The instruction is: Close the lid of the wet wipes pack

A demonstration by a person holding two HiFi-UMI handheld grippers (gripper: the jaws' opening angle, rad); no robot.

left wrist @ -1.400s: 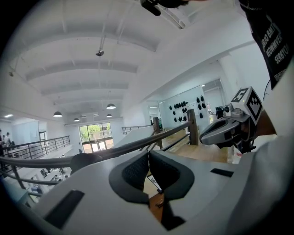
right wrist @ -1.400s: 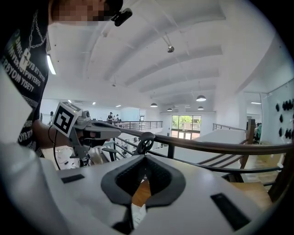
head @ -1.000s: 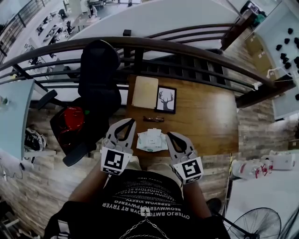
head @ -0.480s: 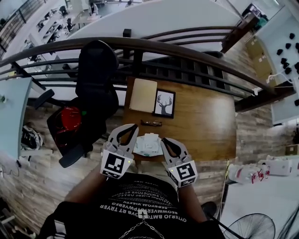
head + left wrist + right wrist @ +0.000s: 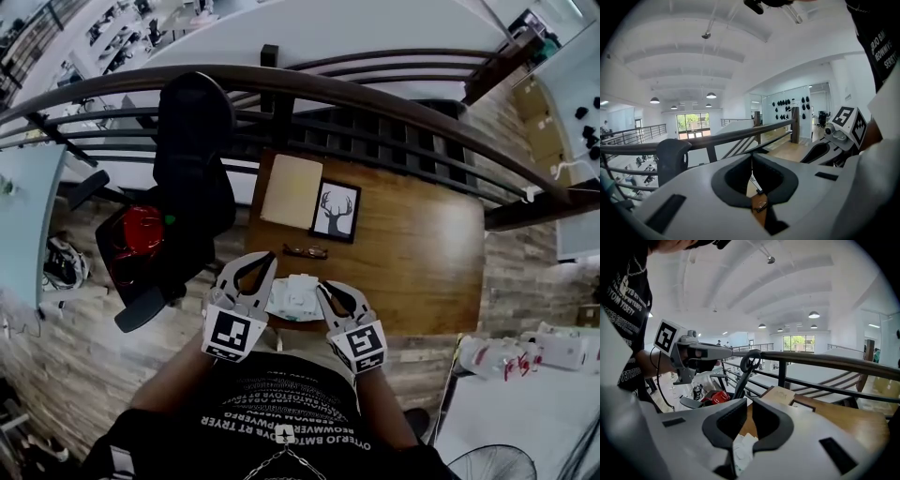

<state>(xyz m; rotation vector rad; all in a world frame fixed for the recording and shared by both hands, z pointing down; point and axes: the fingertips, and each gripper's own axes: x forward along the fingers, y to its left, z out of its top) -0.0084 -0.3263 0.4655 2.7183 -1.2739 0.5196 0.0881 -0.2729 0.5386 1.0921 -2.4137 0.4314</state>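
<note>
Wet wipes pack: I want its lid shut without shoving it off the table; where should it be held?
The wet wipes pack lies flat at the table edge, so probably come from above: pin its left side with the left gripper, leaving its top face free for the right gripper.

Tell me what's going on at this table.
A person stands at a wooden table with a gripper in each hand. The left gripper and the right gripper flank the wet wipes pack at the table's near edge. Both have their jaws together with nothing between them. Neither grips the pack, and its lid is too small to read here.
</note>
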